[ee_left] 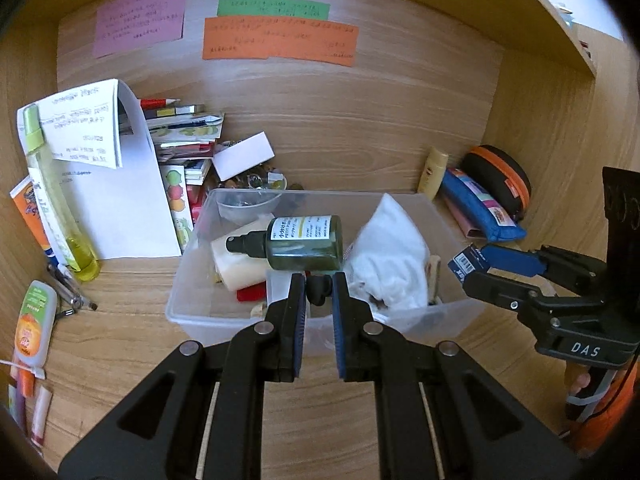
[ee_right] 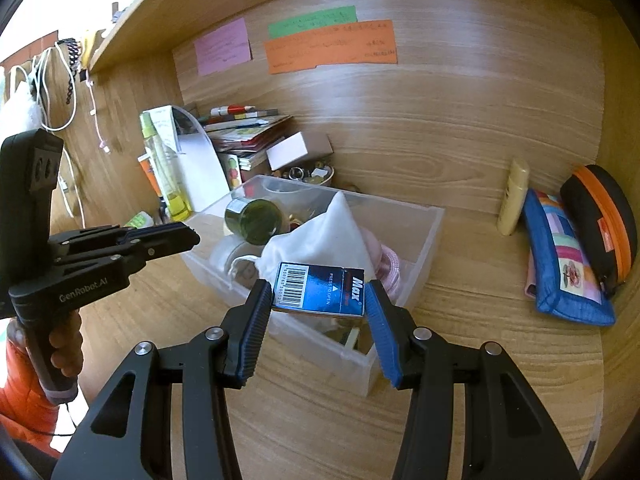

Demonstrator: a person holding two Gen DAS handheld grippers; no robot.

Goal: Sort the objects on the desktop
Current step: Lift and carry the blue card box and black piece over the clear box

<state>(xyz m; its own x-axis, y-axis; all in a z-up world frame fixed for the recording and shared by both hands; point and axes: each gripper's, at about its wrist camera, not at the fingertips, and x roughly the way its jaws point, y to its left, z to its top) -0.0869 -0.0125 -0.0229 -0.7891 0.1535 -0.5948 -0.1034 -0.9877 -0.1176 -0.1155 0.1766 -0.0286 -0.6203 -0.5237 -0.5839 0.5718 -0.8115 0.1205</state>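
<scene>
Here, at the far left of the left wrist view, an orange-labelled tube (ee_left: 34, 320) is seen lying on the tabletop (ee_left: 128, 300), with further small tubes below it cut off by the lens edge. A tall yellow-green spray bottle (ee_left: 52, 196) is stood against white papers (ee_left: 120, 200), whose print is too small to be read. In the middle, a clear plastic bin (ee_left: 192, 312) is filled with a dark green bottle (ee_left: 304, 242) lying on its side and a white cloth pouch (ee_left: 390, 256); the things beneath them are largely hidden. The left gripper (ee_left: 319, 290) is held over the bin's near wall, its jaws clenched on a small black piece (ee_left: 319, 290) whose nature cannot be made out. Further right, the right gripper (ee_right: 319, 294) is held above the bin's near corner, its jaws grasping a small blue Max box (ee_right: 319, 294) by its ends. Against the right wall, a cream tube (ee_right: 513, 196), a blue patchwork pouch (ee_right: 560, 260) and a black-and-orange case (ee_right: 600, 224) are seen.
</scene>
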